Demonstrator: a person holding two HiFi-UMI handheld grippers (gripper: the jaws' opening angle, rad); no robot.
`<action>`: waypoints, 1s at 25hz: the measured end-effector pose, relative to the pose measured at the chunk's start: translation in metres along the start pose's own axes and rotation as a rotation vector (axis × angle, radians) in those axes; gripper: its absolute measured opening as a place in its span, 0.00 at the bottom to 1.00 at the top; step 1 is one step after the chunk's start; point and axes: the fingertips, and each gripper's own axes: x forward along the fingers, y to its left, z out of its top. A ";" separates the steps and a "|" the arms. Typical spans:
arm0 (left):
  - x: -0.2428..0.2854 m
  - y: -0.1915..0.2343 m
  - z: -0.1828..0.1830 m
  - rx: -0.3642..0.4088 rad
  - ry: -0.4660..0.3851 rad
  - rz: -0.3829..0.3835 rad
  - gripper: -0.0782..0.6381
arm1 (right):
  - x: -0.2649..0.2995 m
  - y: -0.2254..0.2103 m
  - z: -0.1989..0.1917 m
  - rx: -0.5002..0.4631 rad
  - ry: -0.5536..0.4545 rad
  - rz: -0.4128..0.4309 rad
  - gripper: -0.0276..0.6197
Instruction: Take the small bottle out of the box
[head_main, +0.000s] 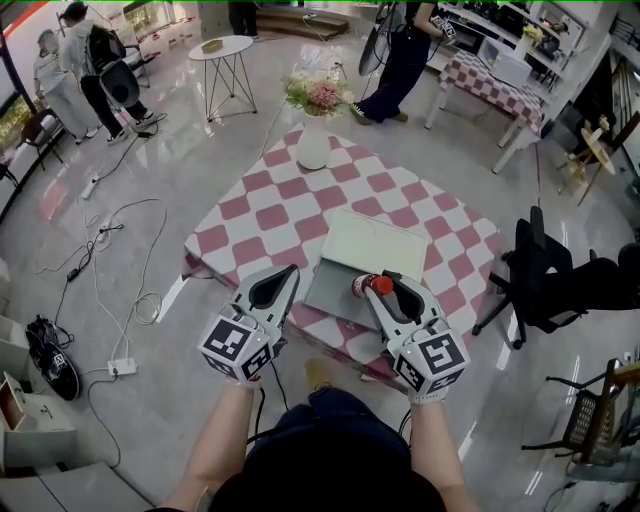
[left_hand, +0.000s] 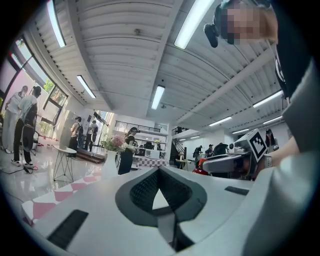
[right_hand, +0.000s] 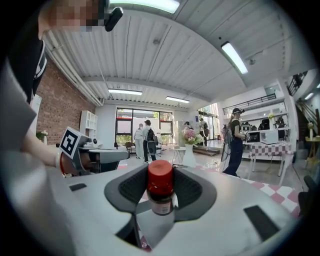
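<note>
A small bottle (head_main: 370, 285) with a red cap stands upright between the jaws of my right gripper (head_main: 385, 287), which is shut on it. In the right gripper view the bottle (right_hand: 160, 189) fills the notch of the pads, red cap up. It hangs just above the near edge of the open white box (head_main: 372, 246) on the pink-and-white checked table (head_main: 270, 210). My left gripper (head_main: 288, 273) is held beside it to the left, over the table's near edge. Its jaws (left_hand: 160, 170) are shut with nothing between them.
A white vase of pink flowers (head_main: 314, 140) stands at the table's far end. A black chair (head_main: 540, 270) is to the right of the table. Cables and a power strip (head_main: 122, 367) lie on the floor at left. People stand in the background.
</note>
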 end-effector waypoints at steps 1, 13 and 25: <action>0.000 -0.001 0.002 0.002 -0.003 0.000 0.11 | -0.001 0.000 0.002 -0.002 -0.003 0.001 0.28; -0.003 -0.010 0.015 0.011 -0.023 0.002 0.11 | -0.011 0.000 0.016 -0.010 -0.024 0.005 0.28; -0.008 -0.013 0.024 0.025 -0.032 0.011 0.11 | -0.018 0.001 0.023 -0.017 -0.034 0.007 0.28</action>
